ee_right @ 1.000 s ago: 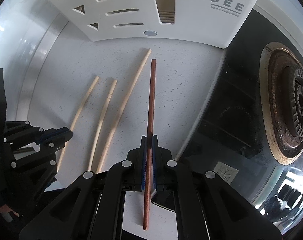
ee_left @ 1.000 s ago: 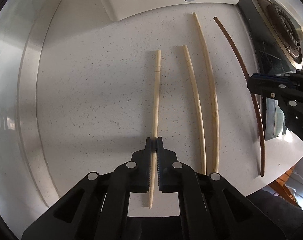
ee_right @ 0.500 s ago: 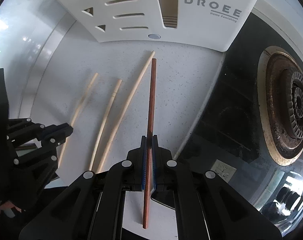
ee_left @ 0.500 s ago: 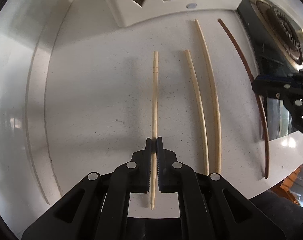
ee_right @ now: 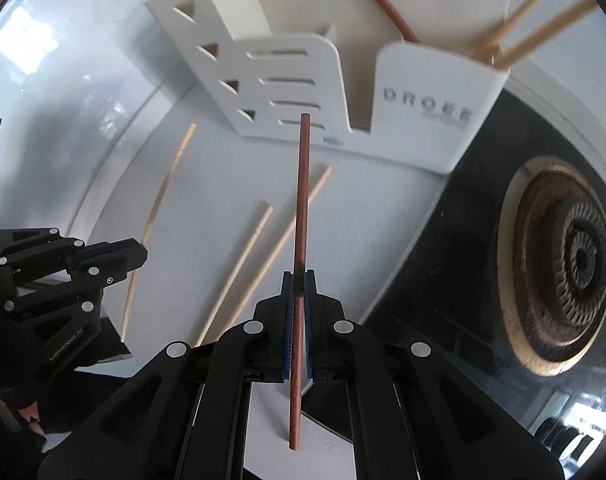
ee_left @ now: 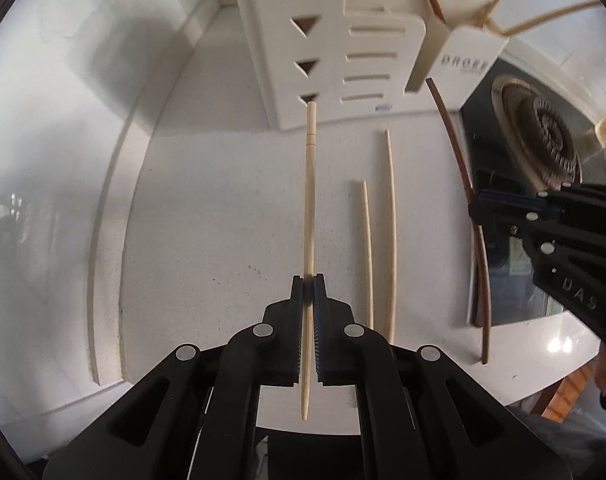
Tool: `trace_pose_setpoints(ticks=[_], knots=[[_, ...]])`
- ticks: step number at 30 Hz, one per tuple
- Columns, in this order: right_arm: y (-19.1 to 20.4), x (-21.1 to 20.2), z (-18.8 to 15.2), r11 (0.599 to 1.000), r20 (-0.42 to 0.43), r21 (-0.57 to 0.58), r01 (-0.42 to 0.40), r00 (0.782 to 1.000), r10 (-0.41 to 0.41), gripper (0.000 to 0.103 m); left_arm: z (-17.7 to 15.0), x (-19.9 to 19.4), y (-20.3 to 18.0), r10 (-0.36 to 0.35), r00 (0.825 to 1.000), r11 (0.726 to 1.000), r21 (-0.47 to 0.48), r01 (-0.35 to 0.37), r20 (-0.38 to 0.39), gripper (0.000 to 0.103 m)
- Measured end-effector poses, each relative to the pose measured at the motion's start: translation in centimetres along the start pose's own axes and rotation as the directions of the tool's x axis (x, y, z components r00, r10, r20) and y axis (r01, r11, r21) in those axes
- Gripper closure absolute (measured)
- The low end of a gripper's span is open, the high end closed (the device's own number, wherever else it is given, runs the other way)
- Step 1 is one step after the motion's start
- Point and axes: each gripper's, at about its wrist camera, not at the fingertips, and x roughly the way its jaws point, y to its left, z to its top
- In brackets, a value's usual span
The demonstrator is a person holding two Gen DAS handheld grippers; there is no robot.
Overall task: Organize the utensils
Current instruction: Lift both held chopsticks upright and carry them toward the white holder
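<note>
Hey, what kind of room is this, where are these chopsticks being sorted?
Most likely a home kitchen: a gas stove burner is set in black glass beside the white speckled countertop, and a white utensil holder with chopsticks in it stands at the back.

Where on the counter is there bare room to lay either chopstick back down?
Bare counter lies left of the pale chopstick held by the left gripper, toward the wall. It is crowded between the two loose chopsticks, the white utensil holder and the stove, where the right gripper holds the brown chopstick.
</note>
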Motion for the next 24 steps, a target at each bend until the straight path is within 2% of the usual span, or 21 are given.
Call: trace_pose_setpoints(ticks=[5,7,13,15,20,24], knots=[[0.2,-1.6,0.3,1.0,0.061,-0.03,-0.008,0.998,0.01,0.097,-0.8,-1.7,-0.3,-0.002,0.997,0.999,-0.054,0.006,0.072,0.099],[0.3,-2.5,0.2,0.999,0.1,-0.033,-0.009,0.995,0.012,0.102,-1.0,-2.4,-0.4,-0.006,0.994,0.997,-0.072,0.014,0.108,0.099],[0.5,-4.6,0.4,0.998,0.175,-0.066,0.01,0.985,0.002,0.102,-1.1,-3.9,-0.8,0.0,0.98,0.995,-0.101,0.02,0.201,0.099],[0.2,-4.3,0.3,0.997,0.148,-0.073,0.035,0.989,-0.024,0.102,-1.2,-3.9,-0.6,0.001,0.979,0.994,-0.105,0.021,0.204,0.099],[-0.7,-2.9,0.3,1.0,0.09,-0.015,-0.006,0.996,0.008,0.102,-1.6,-3.0,-0.1,-0.006,0.984,0.993,-0.116,0.027,0.178,0.099],[-1.5,-1.9,0.1,1.0,0.027,0.021,-0.004,1.0,0.004,0.102,-2.1,-2.5,0.0,-0.009,0.987,0.993,-0.113,0.027,0.158,0.099]])
